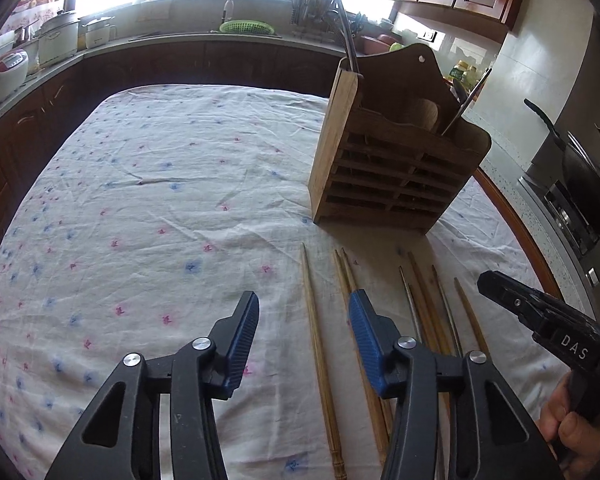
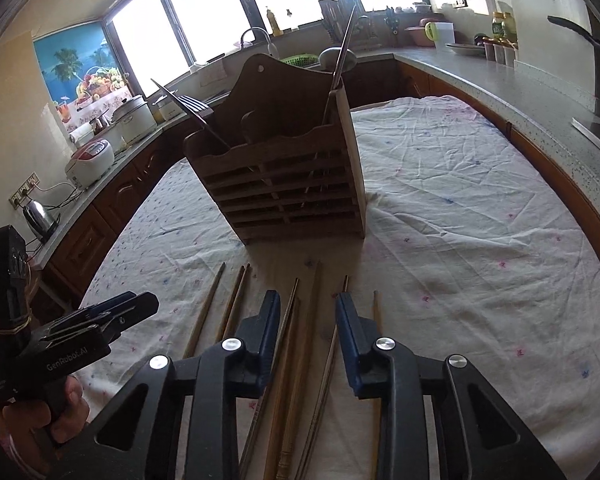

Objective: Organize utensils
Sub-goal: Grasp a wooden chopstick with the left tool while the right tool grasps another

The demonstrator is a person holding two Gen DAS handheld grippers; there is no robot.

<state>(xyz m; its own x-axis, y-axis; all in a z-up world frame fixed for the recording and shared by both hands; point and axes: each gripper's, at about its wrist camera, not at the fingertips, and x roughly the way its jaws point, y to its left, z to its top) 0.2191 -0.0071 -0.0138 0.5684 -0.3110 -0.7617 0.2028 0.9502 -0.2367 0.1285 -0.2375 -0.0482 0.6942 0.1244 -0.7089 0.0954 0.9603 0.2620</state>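
A slatted wooden utensil holder stands upright on the cloth-covered table with a few utensils leaning in it. Several wooden and metal chopsticks lie side by side in front of it. My left gripper is open and empty, low over the left chopsticks; one chopstick lies between its fingers. My right gripper is open and empty over the middle chopsticks. The right gripper also shows at the right of the left wrist view, and the left gripper at the left of the right wrist view.
A white floral tablecloth covers the table. Kitchen counters ring it: rice cookers and a kettle on the left, a sink with a green basket at the back, a wok on the stove at right.
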